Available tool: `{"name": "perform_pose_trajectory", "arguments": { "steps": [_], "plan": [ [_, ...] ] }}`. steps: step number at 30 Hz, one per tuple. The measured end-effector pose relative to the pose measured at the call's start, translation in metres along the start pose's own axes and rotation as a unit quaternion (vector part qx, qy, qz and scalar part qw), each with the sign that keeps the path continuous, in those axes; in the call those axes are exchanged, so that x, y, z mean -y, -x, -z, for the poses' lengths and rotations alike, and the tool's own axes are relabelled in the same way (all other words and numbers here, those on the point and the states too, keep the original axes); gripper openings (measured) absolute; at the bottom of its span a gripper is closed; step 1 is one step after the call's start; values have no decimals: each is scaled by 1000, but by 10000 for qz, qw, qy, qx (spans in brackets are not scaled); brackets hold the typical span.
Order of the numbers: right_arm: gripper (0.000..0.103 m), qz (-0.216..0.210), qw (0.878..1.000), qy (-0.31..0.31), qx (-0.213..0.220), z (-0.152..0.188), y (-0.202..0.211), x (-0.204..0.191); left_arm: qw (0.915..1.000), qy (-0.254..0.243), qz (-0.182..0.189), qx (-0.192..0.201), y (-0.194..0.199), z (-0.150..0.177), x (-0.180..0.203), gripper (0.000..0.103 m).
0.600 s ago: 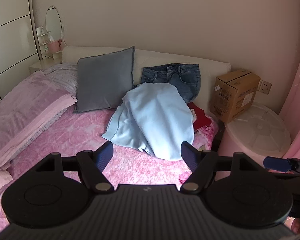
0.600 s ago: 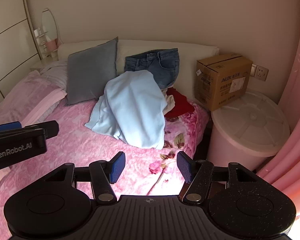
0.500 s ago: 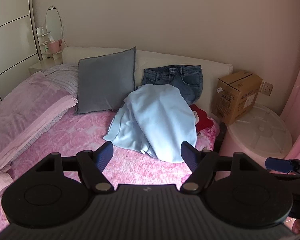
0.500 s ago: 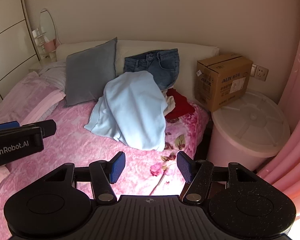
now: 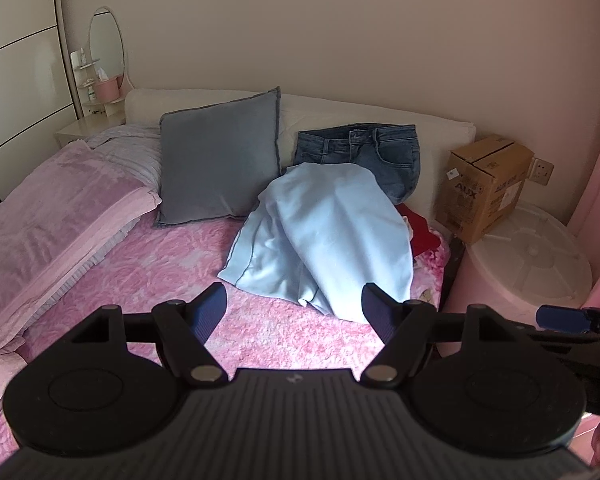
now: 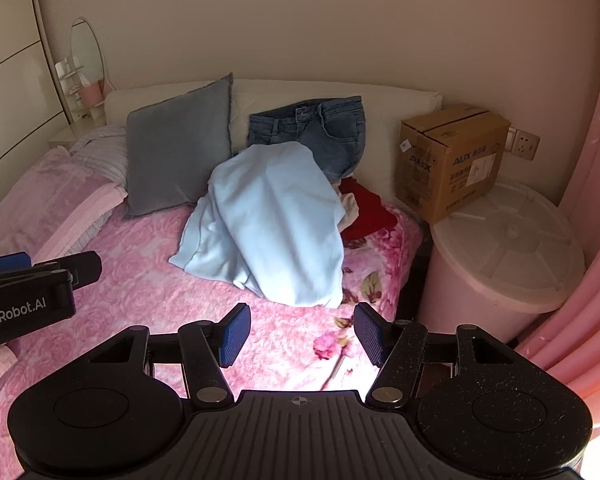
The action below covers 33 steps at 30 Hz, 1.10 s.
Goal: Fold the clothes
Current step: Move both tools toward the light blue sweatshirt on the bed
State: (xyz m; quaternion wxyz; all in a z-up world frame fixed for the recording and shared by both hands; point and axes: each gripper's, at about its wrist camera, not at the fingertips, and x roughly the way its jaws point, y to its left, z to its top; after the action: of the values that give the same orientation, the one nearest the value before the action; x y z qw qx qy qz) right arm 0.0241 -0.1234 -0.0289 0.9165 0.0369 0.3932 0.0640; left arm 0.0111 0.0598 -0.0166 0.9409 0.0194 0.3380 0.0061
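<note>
A crumpled light blue garment [image 5: 324, 236] [image 6: 272, 224] lies on the pink floral bed. Blue jeans [image 5: 364, 152] [image 6: 316, 132] lean on the white headboard behind it. A red garment [image 5: 418, 230] [image 6: 366, 212] and a bit of white cloth lie to its right. My left gripper [image 5: 296, 312] is open and empty, in front of the blue garment's near edge. My right gripper [image 6: 300, 336] is open and empty over the bedspread, short of the garment. The left gripper also shows at the left of the right wrist view [image 6: 36, 280].
A grey pillow [image 5: 220, 164] leans on the headboard. A folded pink blanket [image 5: 48, 224] lies at the left. A cardboard box [image 6: 452, 160] sits on a round pink bin [image 6: 500, 256] right of the bed. A pink curtain [image 6: 592, 200] hangs at the right.
Both grippers have moved a little forward toward the light blue garment. Both stay open and empty.
</note>
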Motion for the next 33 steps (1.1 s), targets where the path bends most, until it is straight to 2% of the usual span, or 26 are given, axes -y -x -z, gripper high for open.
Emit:
{"name": "perform_pose_trajectory", "arguments": {
  "steps": [16,33],
  "plan": [
    [61,125,9997,-45,218,-3,-9,-18,9999,-60,95,39,-7,-8,-17,72],
    [61,38,9999,84,54,-14,-31,-25,9999,59,-86,-118,-29,-16,-27,72]
  ]
}}
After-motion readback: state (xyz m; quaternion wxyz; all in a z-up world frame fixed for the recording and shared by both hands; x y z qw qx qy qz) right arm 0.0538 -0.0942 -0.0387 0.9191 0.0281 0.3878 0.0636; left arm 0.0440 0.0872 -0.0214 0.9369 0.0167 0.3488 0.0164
